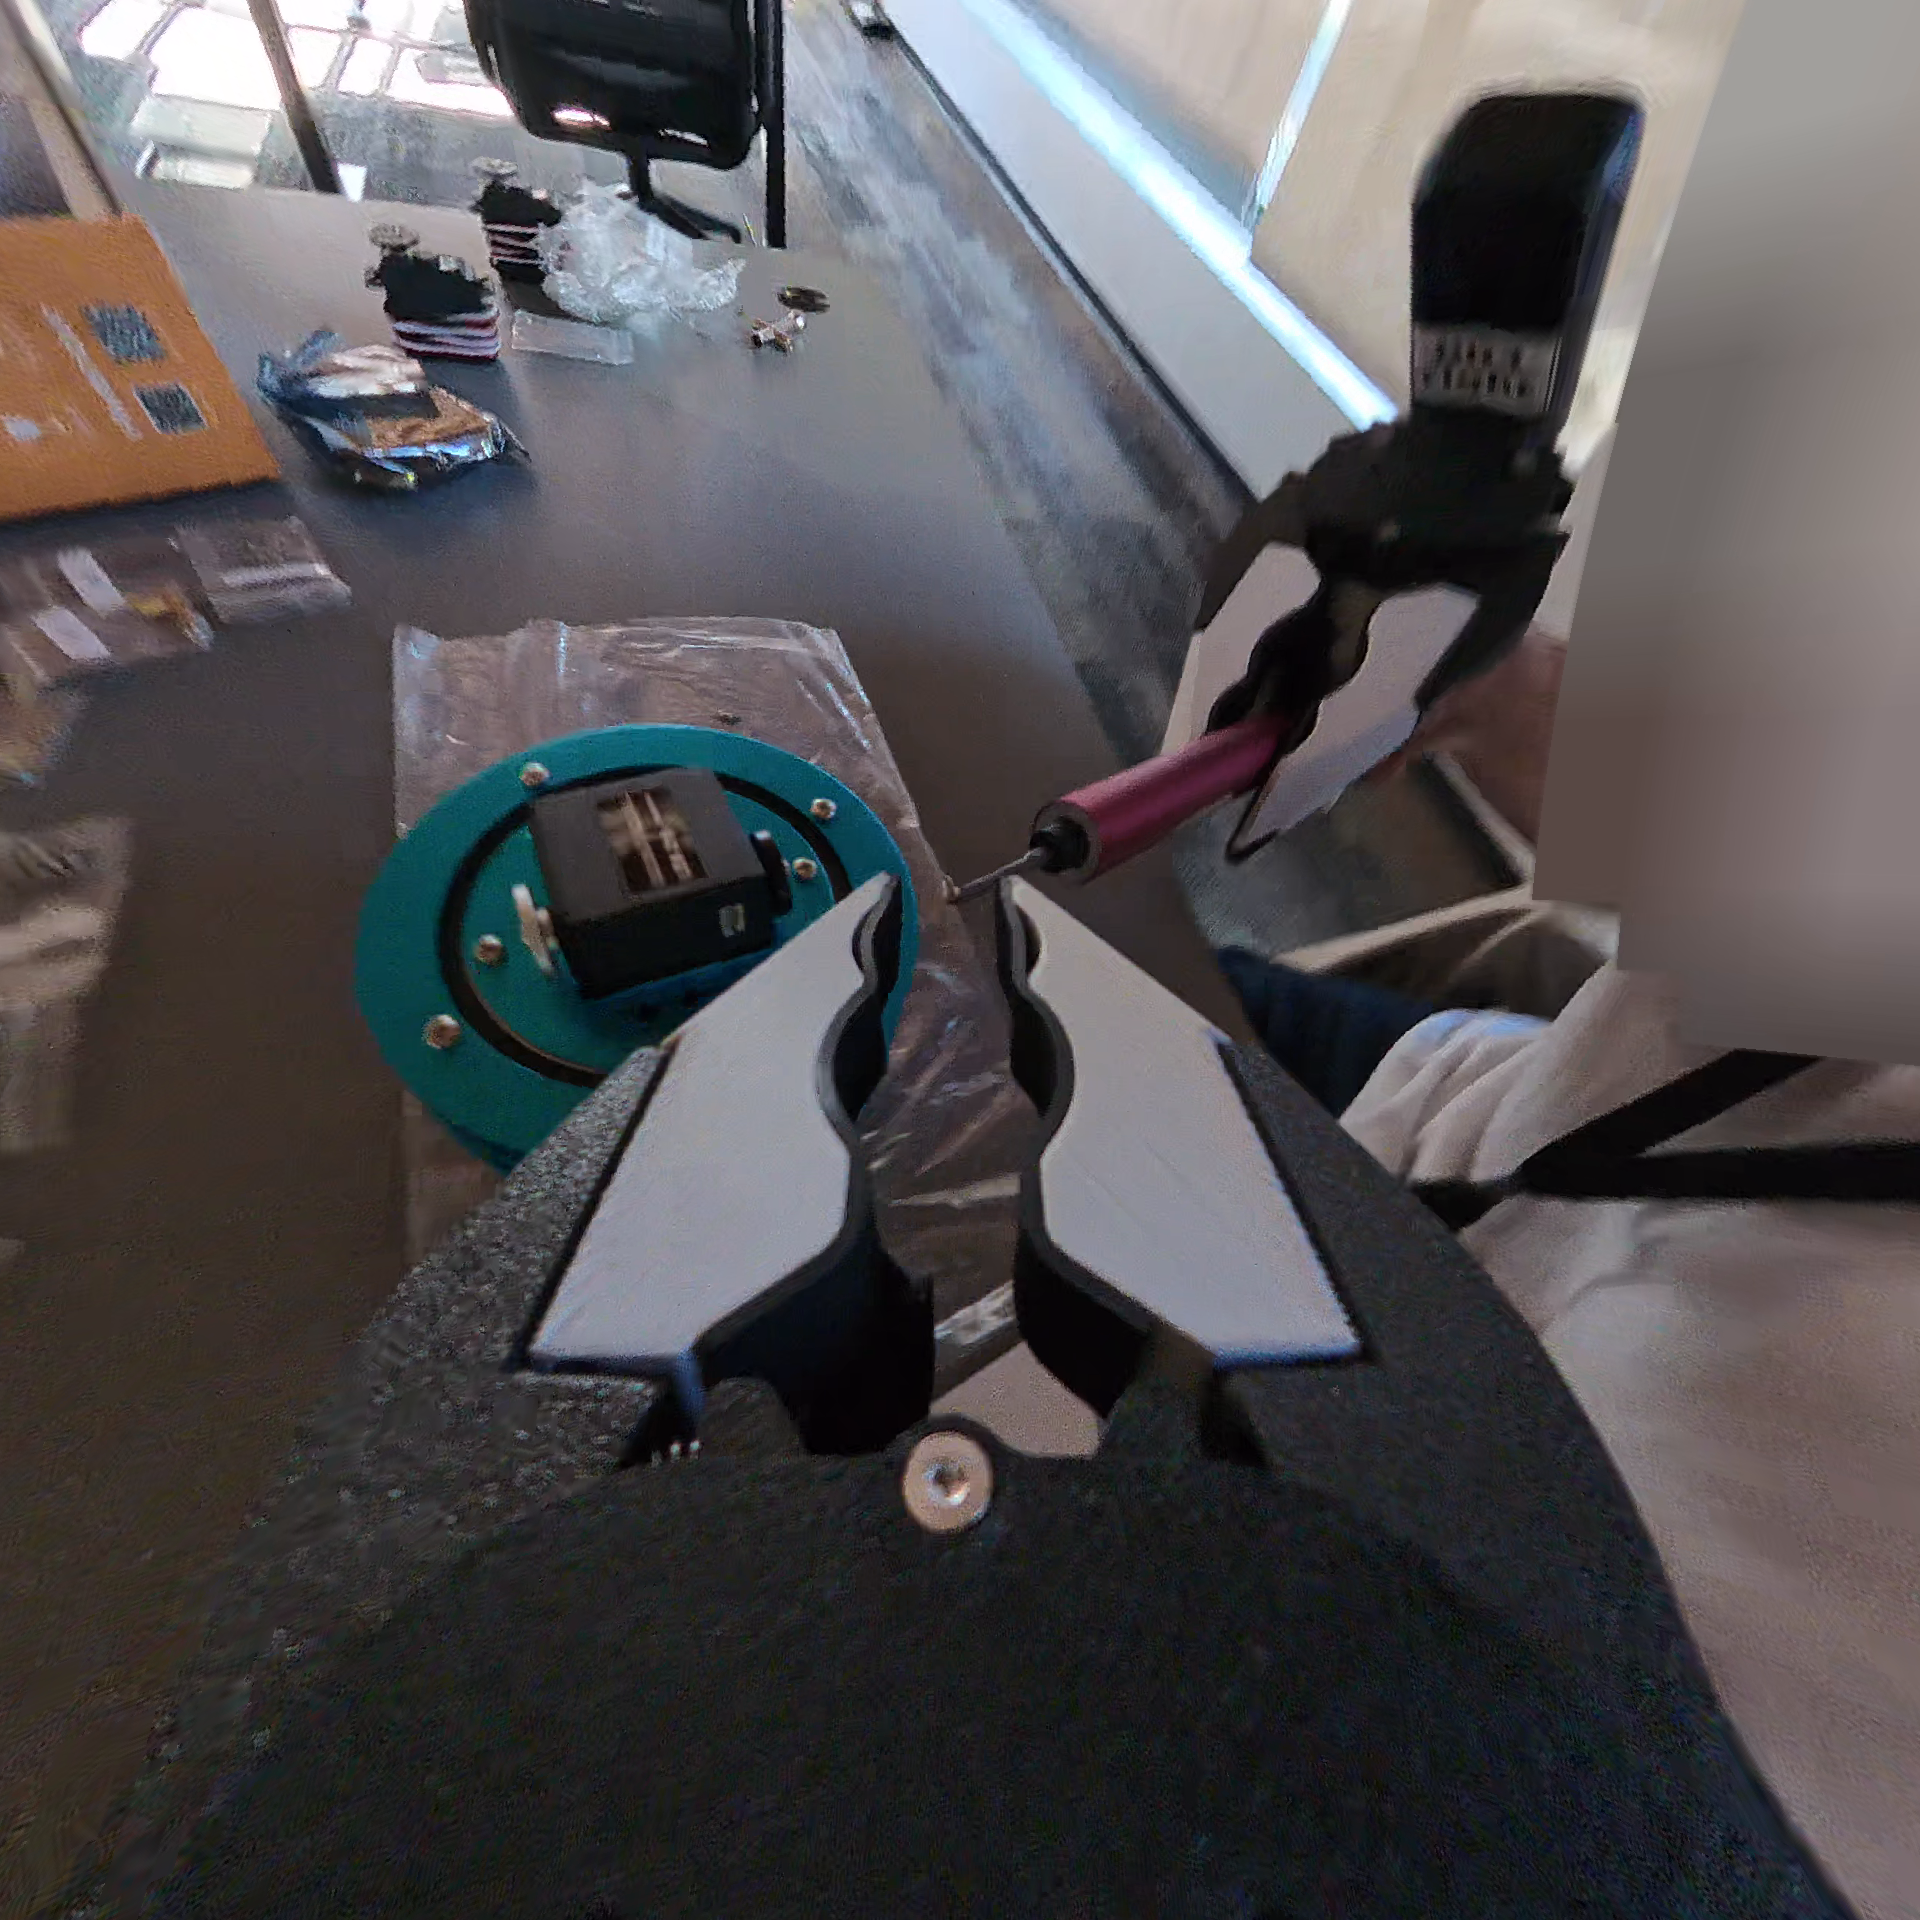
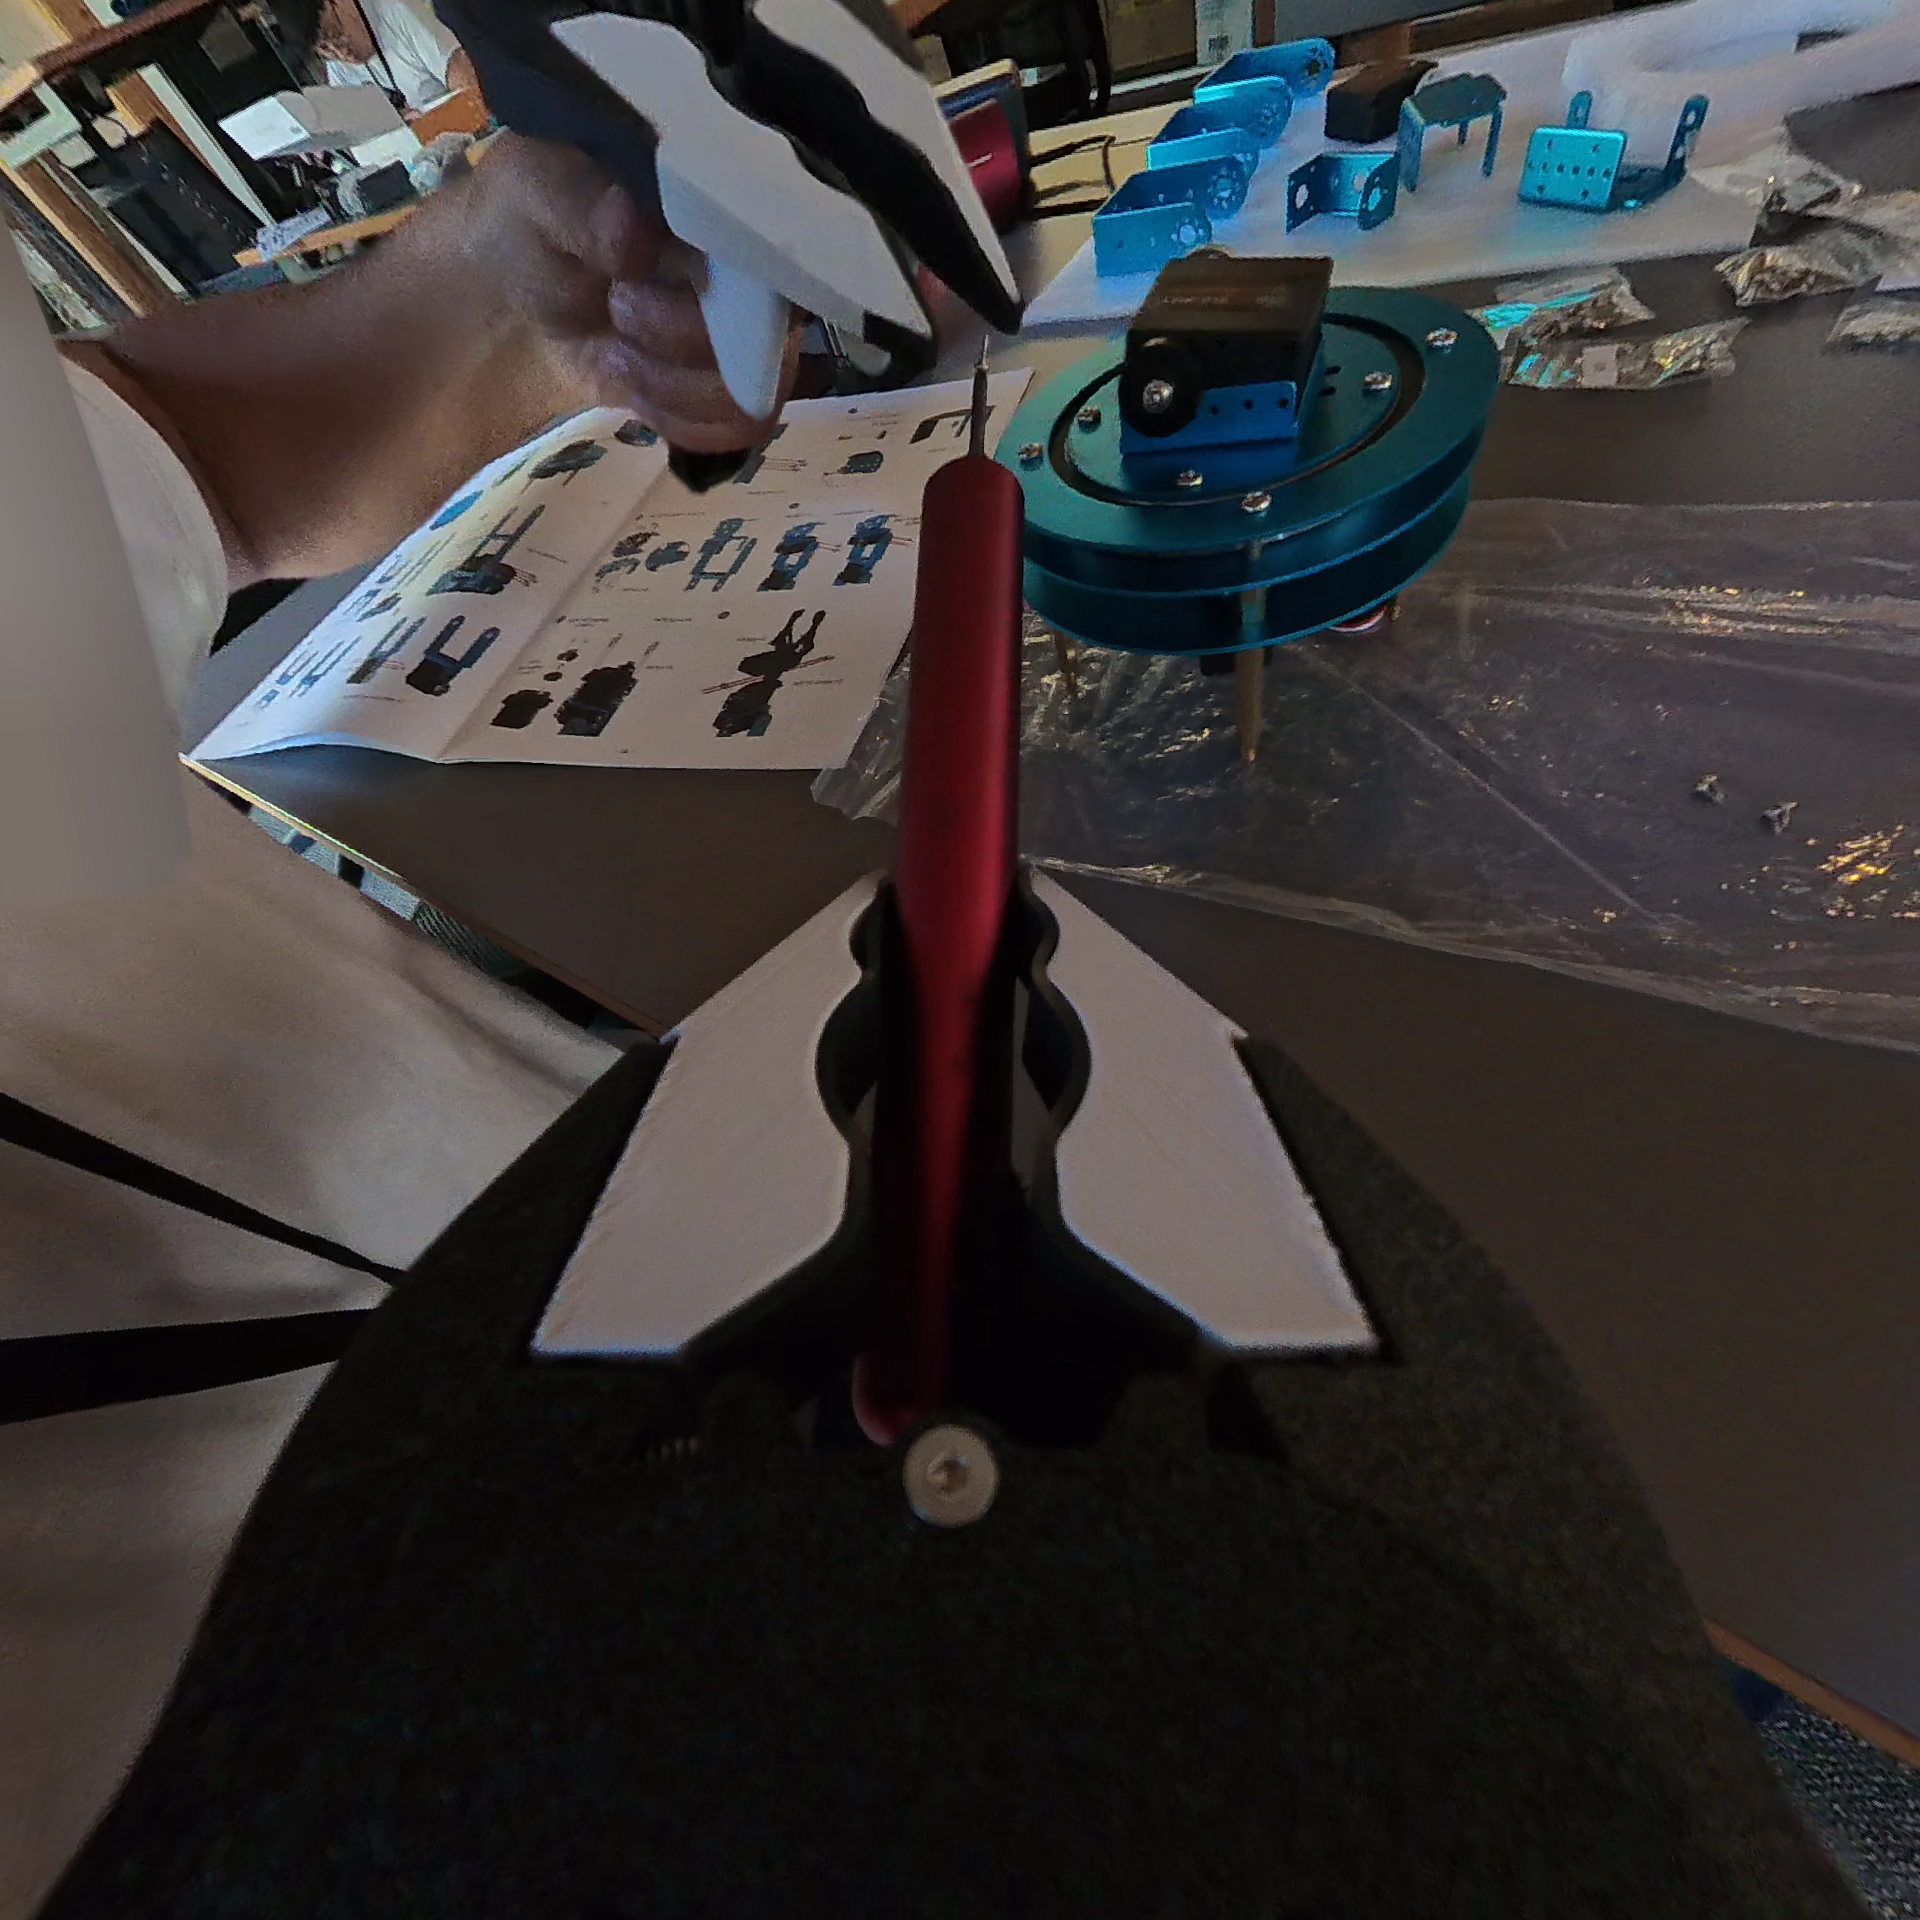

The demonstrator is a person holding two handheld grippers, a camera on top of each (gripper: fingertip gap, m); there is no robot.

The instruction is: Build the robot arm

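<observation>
My right gripper (image 2: 958, 883) is shut on a red screwdriver (image 2: 956, 675) that points forward; it also shows in the left wrist view (image 1: 1262, 769) holding the screwdriver (image 1: 1174, 779). The thin bit ends right between the tips of my left gripper (image 1: 951, 888), whose jaws stand a narrow gap apart, holding nothing I can see. The left gripper also shows in the right wrist view (image 2: 971, 317), held by a hand (image 2: 520, 312). Just left of the tips, a teal double disc (image 1: 416, 935) carries a black servo (image 1: 655, 873); disc (image 2: 1455, 416) and servo (image 2: 1226, 312) also show in the right wrist view.
The disc stands on a clear plastic sheet (image 2: 1455, 675) on a dark table. An open instruction booklet (image 2: 623, 603), blue metal brackets (image 2: 1195, 187), bags of small parts (image 2: 1621, 353) and loose screws (image 2: 1745, 805) lie around. An orange box (image 1: 94, 364), spare servos (image 1: 447, 301) and a foil bag (image 1: 384, 416) sit farther off. My right fingertips sit around 12 centimetres from my left ones.
</observation>
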